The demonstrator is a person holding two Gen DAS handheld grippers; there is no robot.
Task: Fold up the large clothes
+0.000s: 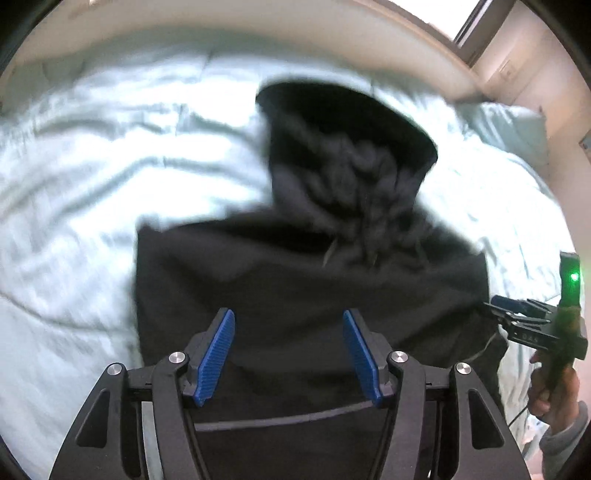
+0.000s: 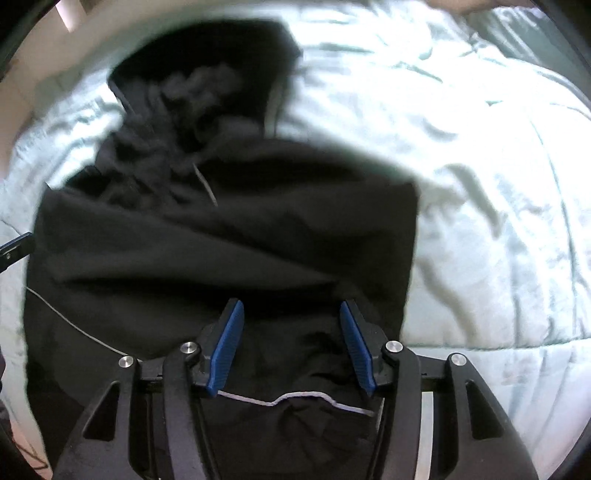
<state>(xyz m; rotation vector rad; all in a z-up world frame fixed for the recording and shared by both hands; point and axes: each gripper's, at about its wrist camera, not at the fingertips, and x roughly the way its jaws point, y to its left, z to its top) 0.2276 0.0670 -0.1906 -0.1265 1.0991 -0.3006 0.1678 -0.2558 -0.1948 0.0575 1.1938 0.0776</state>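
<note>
A black hoodie (image 1: 303, 273) lies on a pale green bed, its body folded into a block and its hood (image 1: 343, 133) pointing away. It also shows in the right wrist view (image 2: 221, 236), hood (image 2: 207, 85) at the upper left. My left gripper (image 1: 288, 356) is open over the near edge of the hoodie, nothing between its blue pads. My right gripper (image 2: 291, 349) is open over the hoodie's near right part, with a white seam line under it. The right gripper also shows in the left wrist view (image 1: 517, 314), at the hoodie's right edge.
The pale green bedspread (image 1: 92, 177) is wrinkled and spreads on all sides of the hoodie; it shows too in the right wrist view (image 2: 498, 184). A pillow (image 1: 509, 129) lies at the far right. A wall and window (image 1: 480, 22) stand behind the bed.
</note>
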